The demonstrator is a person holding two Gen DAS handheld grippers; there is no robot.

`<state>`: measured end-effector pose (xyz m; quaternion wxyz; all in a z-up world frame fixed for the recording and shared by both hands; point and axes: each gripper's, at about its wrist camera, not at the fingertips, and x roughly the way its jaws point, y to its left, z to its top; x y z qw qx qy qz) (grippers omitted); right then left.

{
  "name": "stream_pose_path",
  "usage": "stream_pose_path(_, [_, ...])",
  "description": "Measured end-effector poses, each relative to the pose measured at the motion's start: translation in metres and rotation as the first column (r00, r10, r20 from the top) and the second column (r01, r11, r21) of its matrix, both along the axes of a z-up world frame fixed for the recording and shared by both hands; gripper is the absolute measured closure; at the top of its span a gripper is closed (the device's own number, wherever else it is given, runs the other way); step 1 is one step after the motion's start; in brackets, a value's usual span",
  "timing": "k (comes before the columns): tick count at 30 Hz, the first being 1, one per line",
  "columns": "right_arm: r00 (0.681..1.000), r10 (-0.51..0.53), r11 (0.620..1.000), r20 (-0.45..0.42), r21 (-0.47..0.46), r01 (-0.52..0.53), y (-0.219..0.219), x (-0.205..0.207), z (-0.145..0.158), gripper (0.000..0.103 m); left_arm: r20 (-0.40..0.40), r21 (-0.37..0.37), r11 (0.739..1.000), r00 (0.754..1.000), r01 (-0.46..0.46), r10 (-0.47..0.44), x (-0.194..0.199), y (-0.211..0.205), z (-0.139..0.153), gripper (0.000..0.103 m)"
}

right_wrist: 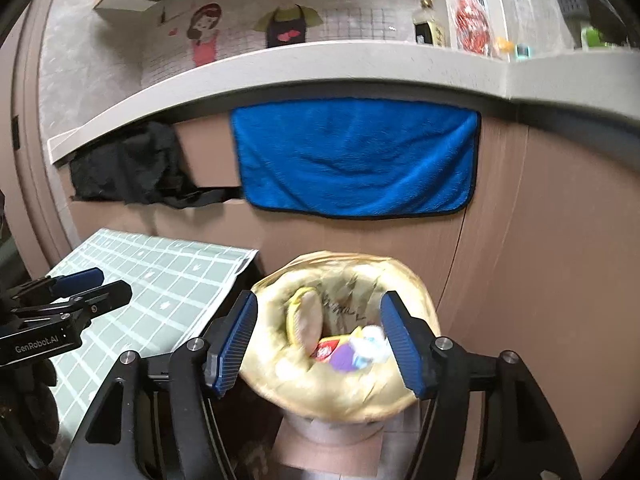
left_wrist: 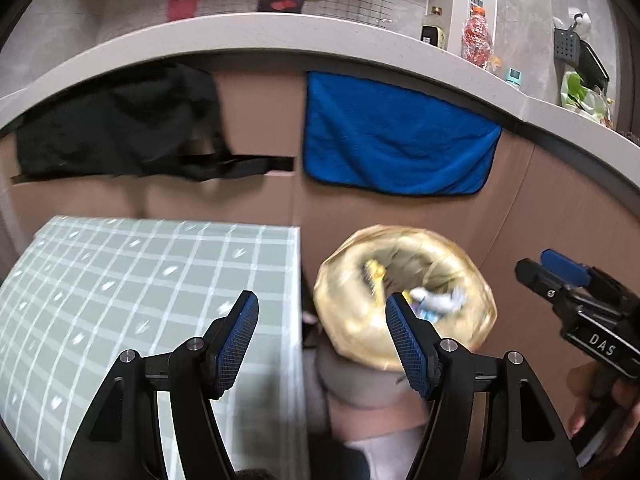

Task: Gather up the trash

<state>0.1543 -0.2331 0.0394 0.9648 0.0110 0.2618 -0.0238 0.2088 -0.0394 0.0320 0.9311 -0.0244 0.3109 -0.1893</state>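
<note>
Checked green tablecloth [left_wrist: 152, 280] over the table, bin [right_wrist: 344, 344] on floor beside it.

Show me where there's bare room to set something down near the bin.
The checked tablecloth left of the bin lies bare, back to the cupboard front where the black cloth hangs. The bin already holds wrappers. The counter's right end is crowded with bottles.
</note>
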Motion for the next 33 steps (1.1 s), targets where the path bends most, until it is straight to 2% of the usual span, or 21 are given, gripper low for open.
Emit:
stream_pose_path(3, [1.000,0.020,1.000,-0.013,0.017,-0.020,0.024,-0.027,0.000,0.038,0.024,0.041,0.999,1.000,-0.019,0.018,-0.033,0.021,0.001,0.036])
stream_pose_path(5, [0.998,0.050,0.995,-0.030,0.083,-0.048,0.038,-0.047,-0.002,0.033,0.056,0.090,0.995,0.998,-0.045,0.040,-0.059,0.033,0.002,0.036])
stream_pose_path(7, [0.994,0.105,0.984,-0.037,0.145,-0.099,0.051,-0.064,-0.005,0.032,0.085,0.126,0.989,0.994,-0.078,0.068,-0.083,0.044,0.002,0.036])
stream_pose_path(9, [0.989,0.150,0.973,-0.015,0.177,-0.145,0.069,-0.087,-0.007,0.030,0.083,0.128,0.988,0.994,-0.087,0.077,-0.105,0.056,0.001,0.036])
stream_pose_path(11, [0.988,0.156,0.976,0.008,0.150,-0.155,0.086,-0.106,-0.009,0.029,0.082,0.115,0.989,0.993,-0.089,0.080,-0.125,0.069,-0.001,0.036])
stream_pose_path(16, [0.993,0.095,0.994,0.075,-0.068,-0.090,0.133,-0.149,-0.015,0.029,0.138,0.137,0.977,0.980,-0.161,0.142,-0.167,0.086,-0.008,0.036])
stream_pose_path(20, [0.989,0.106,0.990,0.104,-0.099,-0.096,0.144,-0.169,-0.015,0.029,0.146,0.105,0.978,0.975,-0.181,0.165,-0.185,0.095,-0.005,0.036])
stream_pose_path(25, [0.992,0.099,0.994,0.081,-0.044,-0.096,0.139,-0.171,-0.020,0.029,0.187,0.093,0.976,0.966,-0.198,0.178,-0.199,0.099,0.003,0.036])
stream_pose_path(29, [0.996,0.083,0.996,0.042,0.020,-0.084,0.130,-0.171,-0.028,0.029,0.179,0.088,0.977,0.968,-0.194,0.176,-0.201,0.099,0.004,0.036])
stream_pose_path(33, [0.998,0.052,0.997,0.040,0.047,-0.054,0.123,-0.174,-0.030,0.029,0.163,0.086,0.977,0.970,-0.195,0.179,-0.201,0.100,0.002,0.036])
